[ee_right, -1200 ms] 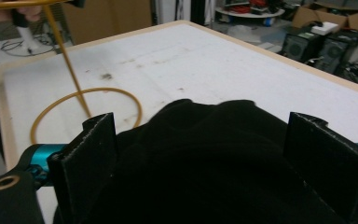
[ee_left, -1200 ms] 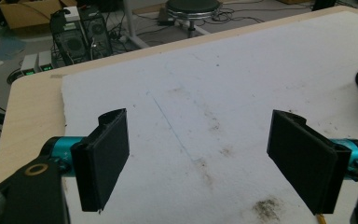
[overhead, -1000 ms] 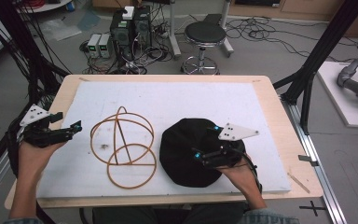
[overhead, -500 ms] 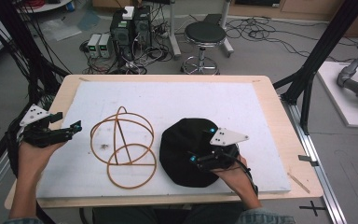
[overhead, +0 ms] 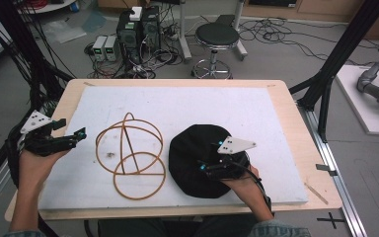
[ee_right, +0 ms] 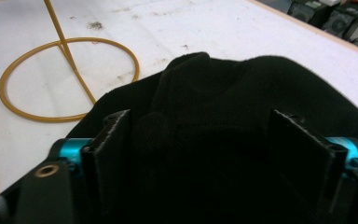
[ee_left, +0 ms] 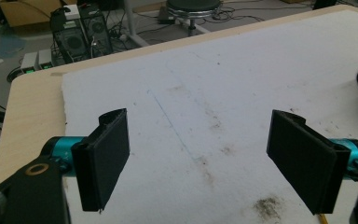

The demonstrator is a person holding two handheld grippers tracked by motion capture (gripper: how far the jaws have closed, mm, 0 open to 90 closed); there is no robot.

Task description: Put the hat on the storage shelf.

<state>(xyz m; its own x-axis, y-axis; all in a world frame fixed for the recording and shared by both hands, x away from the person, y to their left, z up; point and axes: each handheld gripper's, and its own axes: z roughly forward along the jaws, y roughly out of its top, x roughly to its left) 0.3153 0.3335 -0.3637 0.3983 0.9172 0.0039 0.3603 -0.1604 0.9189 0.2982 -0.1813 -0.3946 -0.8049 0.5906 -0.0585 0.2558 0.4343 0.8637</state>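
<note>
- High view: we see a black fabric hat (overhead: 200,160) lying on the white board (overhead: 177,106), right of centre near the front edge.
- Our right gripper (overhead: 212,169) sits over the hat's front-right part; in the right gripper view its jaws stand wide apart with the cloth bunched between them, not clamped.
- A brown wire hoop frame (overhead: 128,155) lies just beside the hat, to its left.
- Our left gripper (overhead: 76,136) hovers at the board's left edge, jaws spread wide and empty.

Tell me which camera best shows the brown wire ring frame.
The high view: the whole brown wire ring frame lies on the white foam board, beside the black cloth. The right gripper view catches one ring and a strut.
</note>
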